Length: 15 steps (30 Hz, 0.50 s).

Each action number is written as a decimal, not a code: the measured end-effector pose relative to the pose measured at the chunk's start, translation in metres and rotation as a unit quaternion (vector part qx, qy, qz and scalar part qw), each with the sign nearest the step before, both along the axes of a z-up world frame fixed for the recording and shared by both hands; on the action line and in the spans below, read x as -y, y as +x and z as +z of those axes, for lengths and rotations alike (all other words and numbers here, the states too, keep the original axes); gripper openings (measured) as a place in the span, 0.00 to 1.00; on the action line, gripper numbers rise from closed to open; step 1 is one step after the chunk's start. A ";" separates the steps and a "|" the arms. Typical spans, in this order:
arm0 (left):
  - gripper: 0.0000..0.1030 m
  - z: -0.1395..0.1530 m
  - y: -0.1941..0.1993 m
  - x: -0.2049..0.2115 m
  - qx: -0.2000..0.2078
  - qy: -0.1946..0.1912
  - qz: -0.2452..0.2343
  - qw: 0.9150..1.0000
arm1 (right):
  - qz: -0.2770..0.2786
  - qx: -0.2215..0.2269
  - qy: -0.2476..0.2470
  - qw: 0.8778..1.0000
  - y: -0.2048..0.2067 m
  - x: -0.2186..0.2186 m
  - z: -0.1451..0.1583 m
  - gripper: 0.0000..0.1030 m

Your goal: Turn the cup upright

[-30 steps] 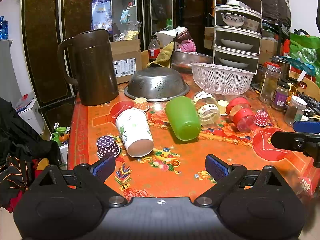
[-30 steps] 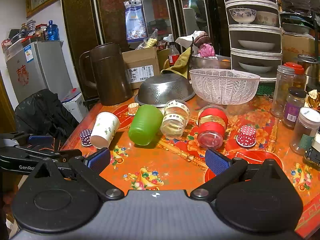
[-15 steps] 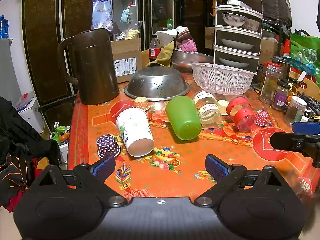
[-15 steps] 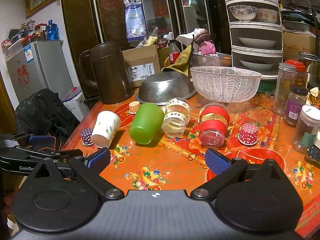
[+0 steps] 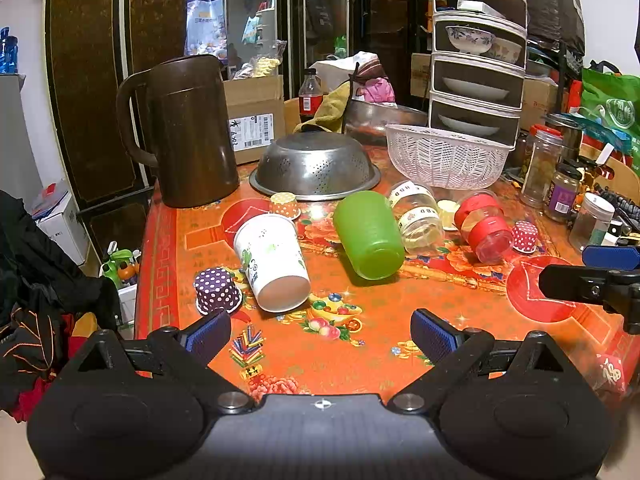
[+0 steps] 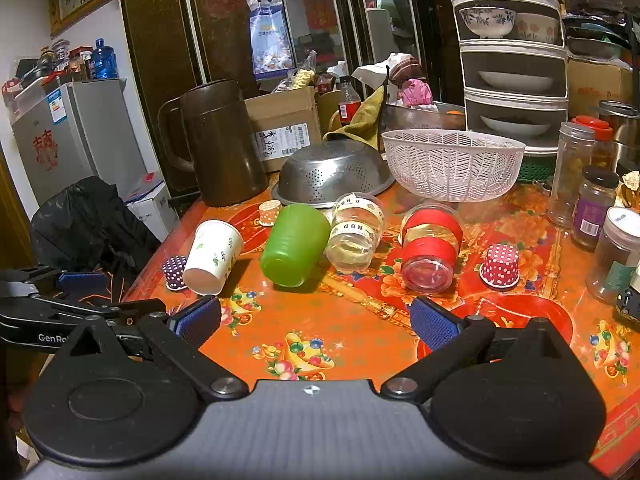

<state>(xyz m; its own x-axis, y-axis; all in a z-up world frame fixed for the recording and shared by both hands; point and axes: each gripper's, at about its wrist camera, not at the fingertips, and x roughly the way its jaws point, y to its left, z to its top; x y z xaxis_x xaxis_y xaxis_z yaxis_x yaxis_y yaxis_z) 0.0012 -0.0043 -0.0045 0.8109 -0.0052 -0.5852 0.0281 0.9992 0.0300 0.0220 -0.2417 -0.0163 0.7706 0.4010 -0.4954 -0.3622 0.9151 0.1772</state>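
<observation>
A white paper cup [image 5: 272, 262] with green print lies on its side on the orange table, base toward me; it also shows in the right wrist view [image 6: 213, 256]. A green plastic cup [image 5: 368, 236] lies on its side beside it, and it shows in the right wrist view [image 6: 295, 245] too. My left gripper [image 5: 320, 334] is open and empty, above the table's near edge, short of both cups. My right gripper [image 6: 314, 322] is open and empty, nearer the green cup.
A clear jar [image 5: 416, 214] and a red-banded jar [image 5: 484, 226] lie on their sides right of the green cup. Small dotted cupcake cups [image 5: 216, 290] stand about. A brown jug [image 5: 188, 132], steel colander [image 5: 316, 166], white basket [image 5: 448, 156] and spice jars [image 6: 592, 212] stand behind.
Both grippers have crept slightly forward toward the cups. Nothing on the table has moved.
</observation>
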 end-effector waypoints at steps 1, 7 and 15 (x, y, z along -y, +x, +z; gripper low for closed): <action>0.95 0.000 0.000 0.000 0.000 0.000 0.000 1.000 | 0.000 0.000 0.000 1.000 0.000 0.000 0.000 0.99; 0.95 0.000 0.000 -0.001 0.000 0.000 0.000 1.000 | 0.000 -0.005 0.003 1.000 0.001 0.001 0.000 0.99; 0.95 -0.003 0.002 -0.002 -0.003 -0.003 -0.002 1.000 | 0.002 -0.021 0.010 1.000 0.006 0.000 -0.002 0.99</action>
